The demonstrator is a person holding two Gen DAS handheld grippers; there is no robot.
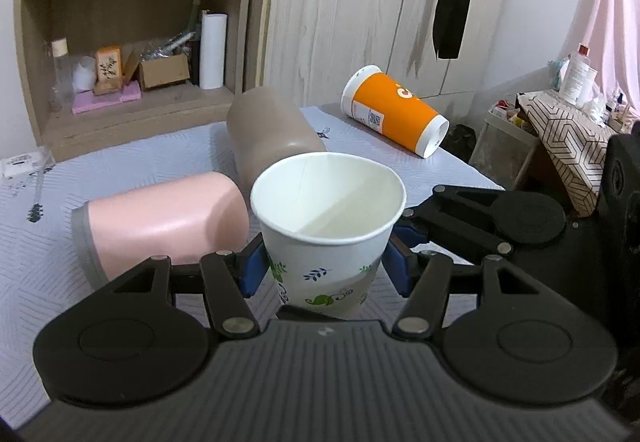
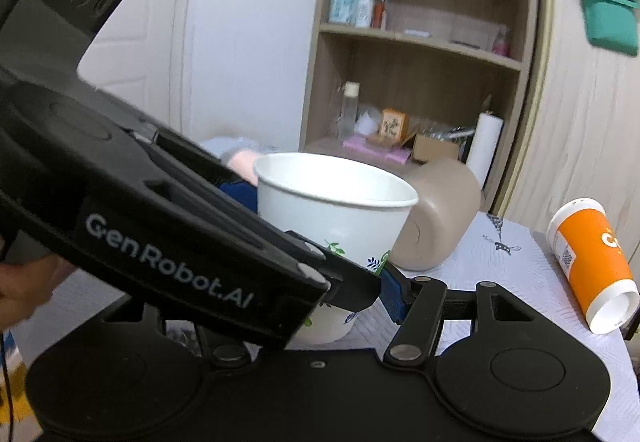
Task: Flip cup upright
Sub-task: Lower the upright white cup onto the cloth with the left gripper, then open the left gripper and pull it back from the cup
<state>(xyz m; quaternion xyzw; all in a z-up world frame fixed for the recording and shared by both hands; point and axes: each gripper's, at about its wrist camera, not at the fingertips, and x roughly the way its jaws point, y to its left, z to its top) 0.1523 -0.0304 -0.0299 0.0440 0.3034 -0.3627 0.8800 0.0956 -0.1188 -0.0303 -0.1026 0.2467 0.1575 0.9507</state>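
Observation:
A white paper cup with leaf prints (image 1: 326,238) stands upright with its mouth up, between the blue pads of my left gripper (image 1: 325,268), which is shut on it just above the table. It also shows in the right wrist view (image 2: 340,218). My right gripper (image 2: 344,306) sits close at the cup's right side; its blue finger (image 2: 394,296) is next to the cup wall, and the left gripper's body hides its other finger. In the left wrist view, the right gripper's fingers (image 1: 412,230) touch the cup's right edge.
A pink cup (image 1: 160,226), a taupe cup (image 1: 272,134) and an orange cup (image 1: 394,110) lie on their sides on the patterned tablecloth (image 1: 120,162). A wooden shelf (image 1: 132,42) with bottles and boxes stands behind. A cluttered side stand (image 1: 560,130) is at the right.

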